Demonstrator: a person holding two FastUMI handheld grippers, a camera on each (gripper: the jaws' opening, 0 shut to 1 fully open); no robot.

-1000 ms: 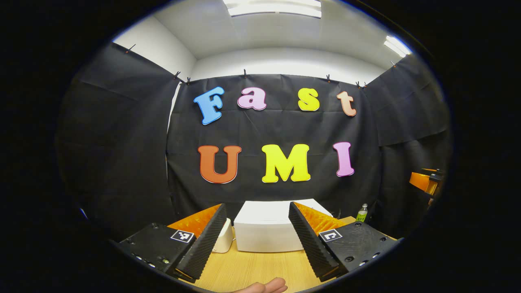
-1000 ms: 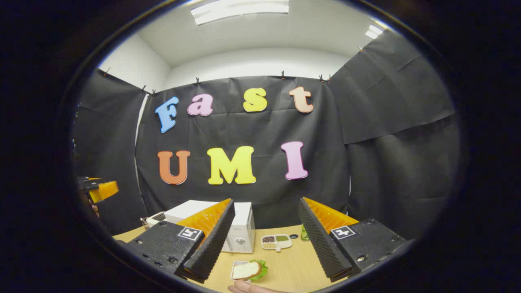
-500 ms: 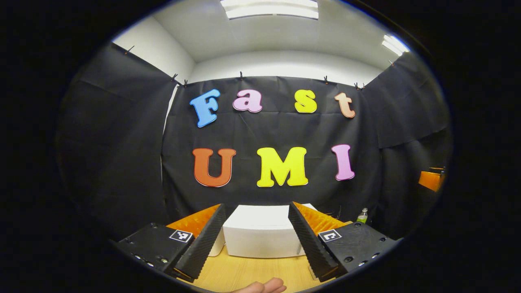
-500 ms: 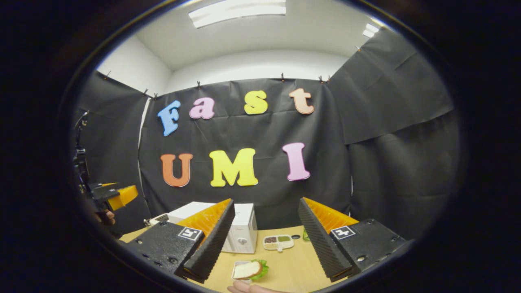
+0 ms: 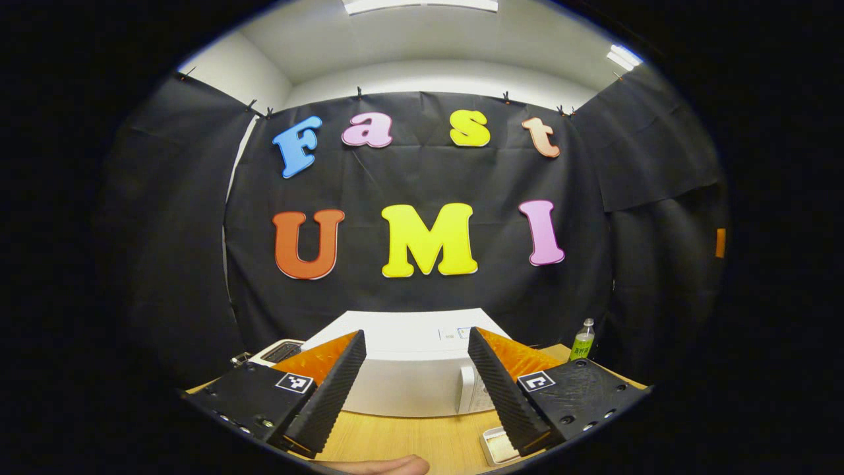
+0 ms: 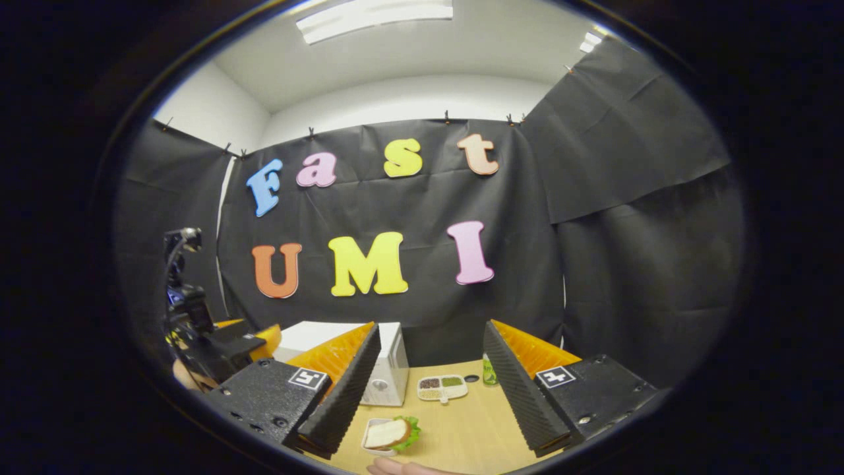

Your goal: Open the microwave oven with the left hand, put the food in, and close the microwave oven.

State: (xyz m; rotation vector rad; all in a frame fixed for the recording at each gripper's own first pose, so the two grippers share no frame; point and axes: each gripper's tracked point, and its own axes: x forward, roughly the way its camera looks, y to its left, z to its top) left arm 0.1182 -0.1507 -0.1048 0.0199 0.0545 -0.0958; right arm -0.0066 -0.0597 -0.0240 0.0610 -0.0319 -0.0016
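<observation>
- My left gripper (image 5: 415, 389) is spread wide, grasping nothing, facing the closed microwave (image 5: 409, 369) on the desk (image 5: 409, 442).
- My right gripper (image 6: 428, 389) is likewise released (nothing between its fingers), above the sandwich (image 6: 389, 433) near the microwave's front.

No text could be read. A small label sat on top of the microwave oven (image 5: 409, 343), too blurred to make out. The green bottle (image 5: 582, 340) at the table's far right edge carried a label, also illegible.
</observation>
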